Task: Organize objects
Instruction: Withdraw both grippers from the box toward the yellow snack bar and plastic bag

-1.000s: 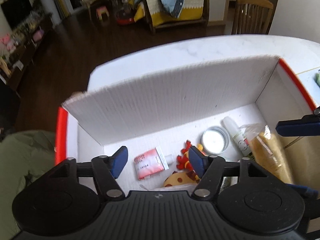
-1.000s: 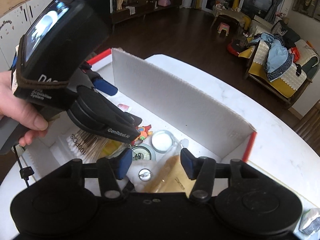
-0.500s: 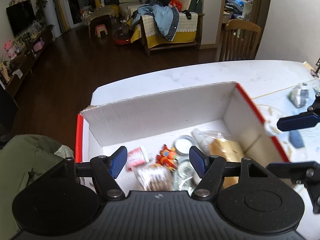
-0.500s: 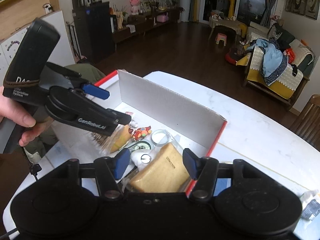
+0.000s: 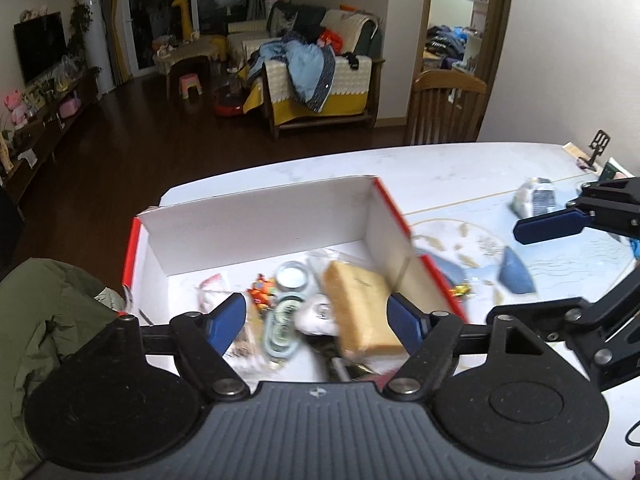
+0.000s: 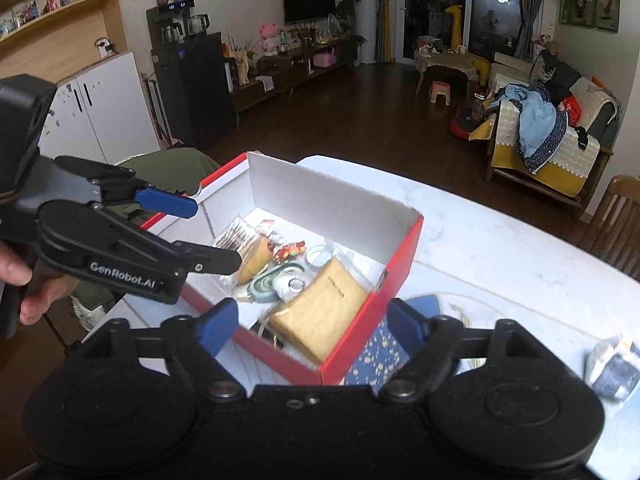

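Observation:
A red-and-white cardboard box (image 5: 256,216) (image 6: 404,252) stands on the white table. It holds a tan packet (image 5: 360,304) (image 6: 320,312), a round tin (image 5: 292,274), a small red toy (image 6: 290,252), a green oval case (image 6: 272,280) and other small items. My left gripper (image 5: 316,320) is open and empty above the box's near side; it also shows in the right wrist view (image 6: 208,236). My right gripper (image 6: 308,326) is open and empty above the box's right end; it also shows in the left wrist view (image 5: 560,260).
A blue patterned mat (image 5: 480,248) lies on the table right of the box. A crumpled white-and-grey packet (image 5: 536,200) (image 6: 612,368) lies further right. A green jacket (image 5: 48,312) hangs at the table's left. A wooden chair (image 5: 444,108) stands behind the table.
Both grippers have lifted up and back from inside the box, still open and empty. The box now looks smaller and its contents lie loose inside.

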`<state>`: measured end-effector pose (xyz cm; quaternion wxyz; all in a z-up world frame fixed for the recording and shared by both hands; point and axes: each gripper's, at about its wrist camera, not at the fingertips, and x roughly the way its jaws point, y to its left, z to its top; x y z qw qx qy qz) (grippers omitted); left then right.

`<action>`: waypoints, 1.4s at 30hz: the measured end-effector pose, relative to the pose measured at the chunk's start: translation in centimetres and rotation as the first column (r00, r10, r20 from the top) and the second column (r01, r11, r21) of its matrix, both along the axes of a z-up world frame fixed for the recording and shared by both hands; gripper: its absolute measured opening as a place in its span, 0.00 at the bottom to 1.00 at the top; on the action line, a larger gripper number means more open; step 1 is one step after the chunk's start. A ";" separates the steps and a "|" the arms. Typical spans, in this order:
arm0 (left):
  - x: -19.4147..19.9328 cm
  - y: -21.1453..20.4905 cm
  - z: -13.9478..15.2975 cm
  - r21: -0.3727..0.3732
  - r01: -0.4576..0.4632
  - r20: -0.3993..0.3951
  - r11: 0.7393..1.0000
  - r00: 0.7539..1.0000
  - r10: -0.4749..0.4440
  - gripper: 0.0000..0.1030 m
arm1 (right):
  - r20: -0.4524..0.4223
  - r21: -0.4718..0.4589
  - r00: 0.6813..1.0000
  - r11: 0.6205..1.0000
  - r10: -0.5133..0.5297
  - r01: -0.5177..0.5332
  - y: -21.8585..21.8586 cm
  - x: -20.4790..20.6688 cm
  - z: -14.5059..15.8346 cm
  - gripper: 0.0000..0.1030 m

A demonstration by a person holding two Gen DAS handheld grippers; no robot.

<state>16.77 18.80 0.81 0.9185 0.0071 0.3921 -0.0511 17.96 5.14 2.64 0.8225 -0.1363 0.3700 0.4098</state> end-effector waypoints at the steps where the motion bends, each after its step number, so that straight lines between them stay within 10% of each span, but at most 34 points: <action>1: -0.5 -0.6 0.1 0.000 0.001 0.005 1.000 1.000 -0.001 0.75 | -0.006 0.007 1.000 1.000 0.000 0.000 -0.6 -0.2 0.0 0.87; 4: -1.8 -2.3 0.2 0.006 -0.005 0.021 1.000 1.000 0.004 0.77 | 0.001 0.036 1.000 0.999 -0.027 0.027 -2.6 -1.1 -0.1 1.00; 22: -4.8 -11.5 -2.2 -0.040 -0.071 -0.007 0.997 0.997 0.070 0.99 | -0.045 0.090 0.979 0.975 -0.199 0.202 -16.4 -1.2 -2.9 1.00; 42: 5.1 -22.6 -7.8 -0.017 -0.155 -0.109 0.988 0.982 0.152 0.99 | -0.043 0.016 0.903 0.904 -0.427 0.428 -29.0 6.2 -5.5 1.00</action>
